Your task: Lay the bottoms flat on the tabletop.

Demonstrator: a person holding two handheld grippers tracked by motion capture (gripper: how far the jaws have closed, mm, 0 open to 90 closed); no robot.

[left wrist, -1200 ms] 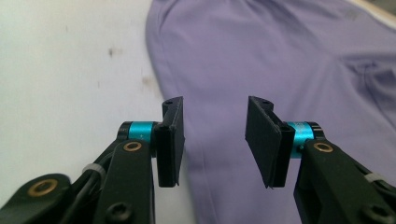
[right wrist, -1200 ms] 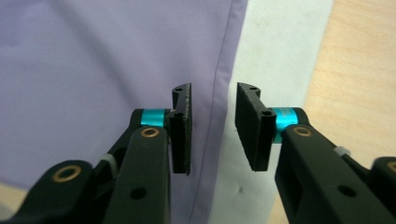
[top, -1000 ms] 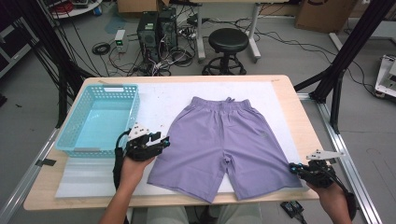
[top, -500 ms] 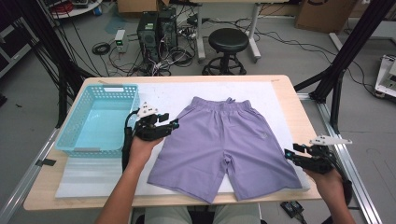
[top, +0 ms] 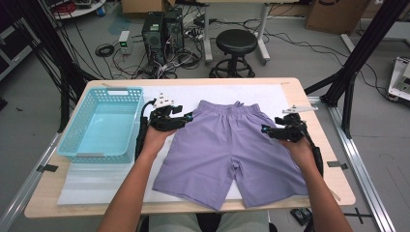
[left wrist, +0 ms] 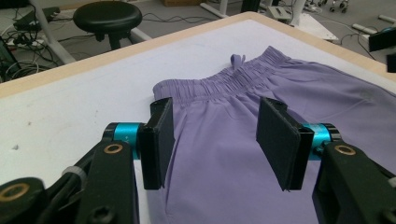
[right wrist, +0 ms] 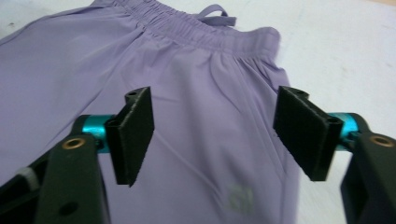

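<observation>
Your forearms come in from the near edge of the table (top: pixel 309 92), and everything here is best placed against the purple shorts (top: pixel 227 150) lying flat on the white sheet (top: pixel 96 176) that covers the tabletop. The two leg hems lie nearest you, just short of the near table edge, and the elastic waistband is at the far end.

Your left gripper (top: pixel 186 118) hangs over the left side of the shorts, close to the waistband's left corner. In the left gripper view its jaws stand wide apart with purple cloth below and between them; the pads (left wrist: pixel 159 140) press on nothing, and the jaws have just been opening further.

Your right gripper (top: pixel 266 129) hangs over the right side of the shorts, a little below the waistband's right corner. In the right gripper view its jaws are spread wide as well, holding nothing, with the fabric and a faint printed logo (right wrist: pixel 238 196) lying beneath them; these jaws too have just been opening.

Left of the shorts, well apart from them, sits a light blue basket (top: pixel 77 140). Beyond the waistband, past the far table edge, a black stool (top: pixel 237 41) stands on the floor.
</observation>
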